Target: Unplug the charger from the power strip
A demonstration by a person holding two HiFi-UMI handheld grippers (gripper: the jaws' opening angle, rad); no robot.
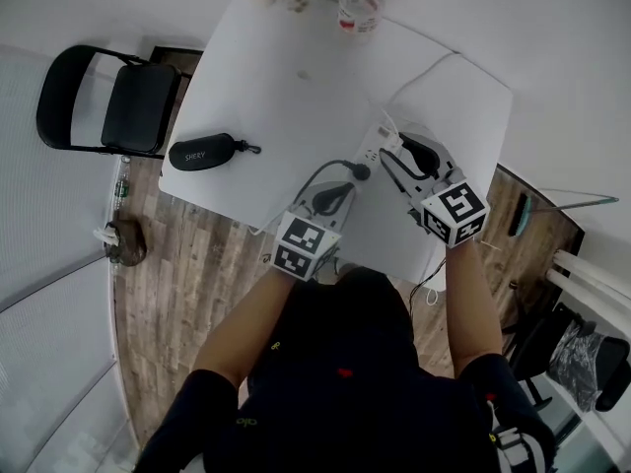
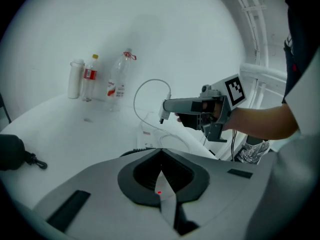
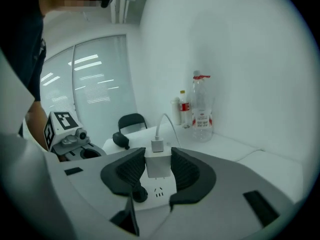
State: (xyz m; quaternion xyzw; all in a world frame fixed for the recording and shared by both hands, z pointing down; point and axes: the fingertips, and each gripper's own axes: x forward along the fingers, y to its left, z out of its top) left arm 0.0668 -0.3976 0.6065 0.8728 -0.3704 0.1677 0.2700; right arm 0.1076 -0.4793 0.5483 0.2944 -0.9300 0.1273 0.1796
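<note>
white table (image 1: 286,106): small boxy white charger (image 3: 158,165), white cable (image 3: 168,121) on top

The charger (image 3: 158,165) is just above the power strip (image 3: 159,196) on the table (image 1: 296,97), bottles (image 1: 360,3) behind it.

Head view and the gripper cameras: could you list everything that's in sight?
table: one, white, under it all
power strip: one, white, below the right gripper
charger: one, white with white cable, between the right gripper's jaws
plug: one, black, on the power strip
bottles: two, clear with red labels, table's far edge
canister: one, white, beside the bottles
glasses case: one, black, table's left edge
chair: one, black, left of the table
left gripper: one, grey, jaws together, empty
right gripper: one, grey, clamped on the charger
</note>
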